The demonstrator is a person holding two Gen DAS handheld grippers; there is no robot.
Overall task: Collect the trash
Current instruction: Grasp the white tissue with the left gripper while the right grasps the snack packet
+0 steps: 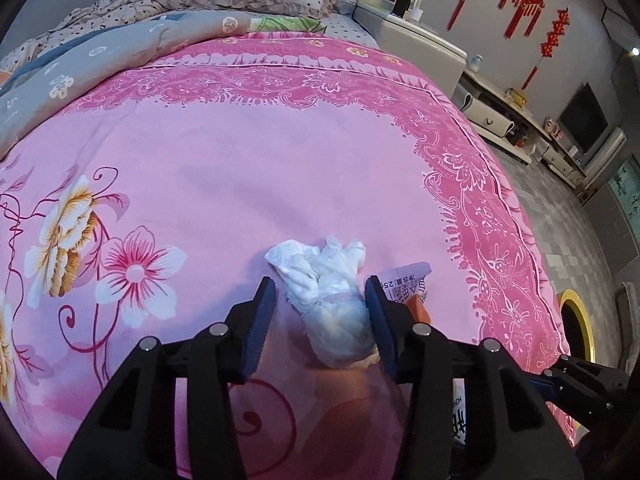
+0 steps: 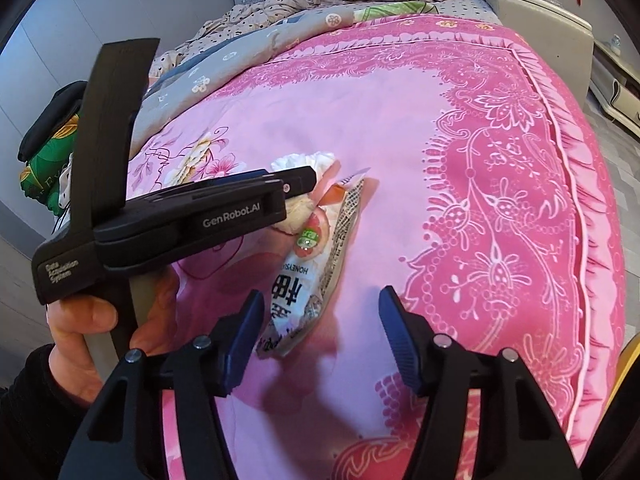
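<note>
A crumpled white tissue wad [image 1: 332,300] lies on the pink floral bedspread [image 1: 240,168]. My left gripper [image 1: 320,300] is open with its jaws on either side of the wad, the right jaw touching it. A printed snack wrapper [image 2: 316,276] lies just right of the tissue; its edge shows in the left wrist view [image 1: 408,284]. My right gripper [image 2: 320,316] is open above the bedspread [image 2: 420,184], its left jaw over the wrapper's near end. The left gripper body [image 2: 192,220] crosses the right wrist view, over the tissue [image 2: 304,162].
Pillows and a rumpled grey quilt [image 1: 120,48] lie at the bed's head. A white nightstand [image 1: 420,44] and a low TV cabinet [image 1: 520,120] stand along the right wall. A yellow-rimmed bin [image 1: 576,320] stands on the floor by the bed's right edge.
</note>
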